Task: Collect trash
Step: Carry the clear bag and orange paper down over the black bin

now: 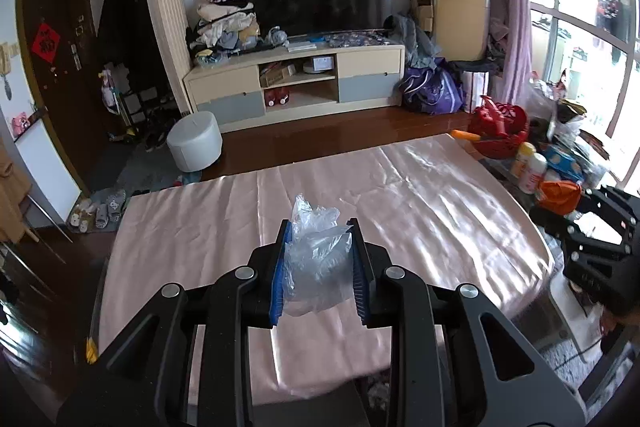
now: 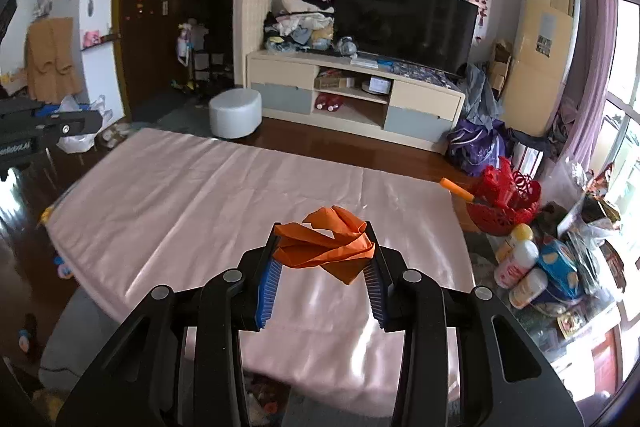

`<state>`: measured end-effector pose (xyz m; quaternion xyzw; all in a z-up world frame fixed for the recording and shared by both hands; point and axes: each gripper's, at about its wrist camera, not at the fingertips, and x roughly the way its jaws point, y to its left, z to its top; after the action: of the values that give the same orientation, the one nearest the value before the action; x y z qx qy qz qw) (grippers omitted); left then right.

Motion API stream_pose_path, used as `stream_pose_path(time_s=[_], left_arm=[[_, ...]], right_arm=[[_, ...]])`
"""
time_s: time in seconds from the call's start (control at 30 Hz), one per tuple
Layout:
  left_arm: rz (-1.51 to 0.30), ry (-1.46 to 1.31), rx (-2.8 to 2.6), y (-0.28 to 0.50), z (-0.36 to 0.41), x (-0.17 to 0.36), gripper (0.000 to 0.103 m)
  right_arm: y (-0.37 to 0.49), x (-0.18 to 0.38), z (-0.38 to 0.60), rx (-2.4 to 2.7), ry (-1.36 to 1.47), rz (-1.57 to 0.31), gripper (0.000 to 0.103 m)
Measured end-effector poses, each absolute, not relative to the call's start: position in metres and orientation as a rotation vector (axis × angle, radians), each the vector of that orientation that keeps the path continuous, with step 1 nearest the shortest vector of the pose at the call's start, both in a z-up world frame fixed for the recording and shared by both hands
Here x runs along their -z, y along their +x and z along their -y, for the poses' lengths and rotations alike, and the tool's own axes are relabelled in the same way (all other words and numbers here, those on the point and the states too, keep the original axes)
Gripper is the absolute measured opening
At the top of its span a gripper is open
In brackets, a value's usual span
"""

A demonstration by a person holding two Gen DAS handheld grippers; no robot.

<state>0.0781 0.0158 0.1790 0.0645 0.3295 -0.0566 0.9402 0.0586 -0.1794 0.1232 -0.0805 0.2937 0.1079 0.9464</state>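
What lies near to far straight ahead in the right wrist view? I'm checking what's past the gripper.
right gripper shut on orange crumpled paper → pink satin cloth → wooden floor → TV cabinet → television

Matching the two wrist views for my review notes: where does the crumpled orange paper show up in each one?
Left wrist view: the orange paper is at the right edge, in the right gripper.
Right wrist view: the orange paper sits at centre, clamped between the right gripper fingers, above the pink cloth.
Shared landmark: the black TV.
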Motion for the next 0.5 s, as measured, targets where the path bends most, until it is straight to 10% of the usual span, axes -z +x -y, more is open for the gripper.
stream_pose_path(time_s=[0.5], left_arm=[[-0.819,0.003,0.241,-0.024,0.002,-0.038,0.026]], right_arm=[[-0.032,-0.036,0.177,-0.297,-0.074,-0.701,0.039]])
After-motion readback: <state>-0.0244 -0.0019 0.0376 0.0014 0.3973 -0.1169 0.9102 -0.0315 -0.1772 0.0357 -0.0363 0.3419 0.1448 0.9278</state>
